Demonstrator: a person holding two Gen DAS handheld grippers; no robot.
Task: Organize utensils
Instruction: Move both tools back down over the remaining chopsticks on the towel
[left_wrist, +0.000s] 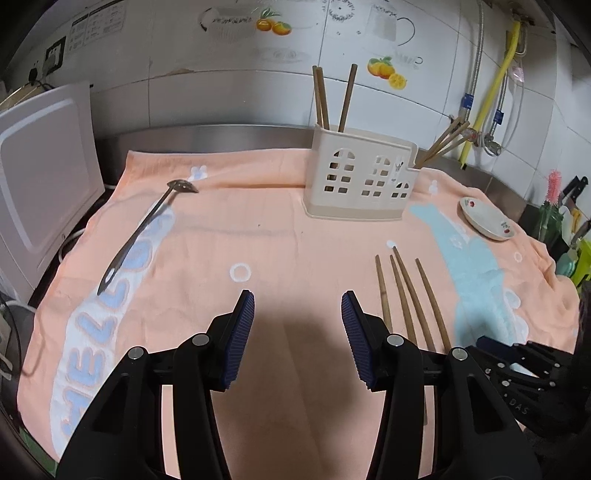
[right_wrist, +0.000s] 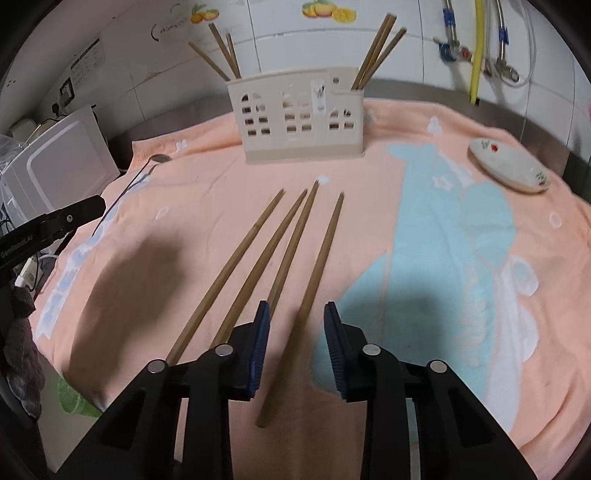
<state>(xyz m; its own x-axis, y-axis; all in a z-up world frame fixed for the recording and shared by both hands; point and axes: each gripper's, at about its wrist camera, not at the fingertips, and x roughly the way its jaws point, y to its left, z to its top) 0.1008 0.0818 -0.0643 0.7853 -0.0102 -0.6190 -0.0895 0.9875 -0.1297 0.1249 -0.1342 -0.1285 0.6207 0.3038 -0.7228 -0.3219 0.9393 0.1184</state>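
Utensil-sorting task, pick-up stage for the loose chopsticks. Four wooden chopsticks lie fanned on the peach towel, thin ends pointing toward the cream utensil holder at the back; that holder already carries chopsticks in its left and right end compartments, while its middle section shows nothing above the rim. The right gripper sits low over the fan with its blue pads on either side of the rightmost chopstick; the jaws are partly parted and a gap is visible on both sides of the stick, so nothing is grasped yet. The neighbouring stick runs close against the outside of the left pad. The left gripper hovers over bare towel beside the chopsticks, jaws released and empty. A metal ladle lies well apart on the left of the towel, bowl toward the wall, and a small dish rests near the right edge. The step in hand appears to be the grasp of a single chopstick. The next move probably calls for the pads to close squarely on that stick alone without catching its neighbour, a lift clear of the towel, and a tilt toward upright before lowering it into a holder compartment. The thin round stick may roll or pivot if pinched off-centre.
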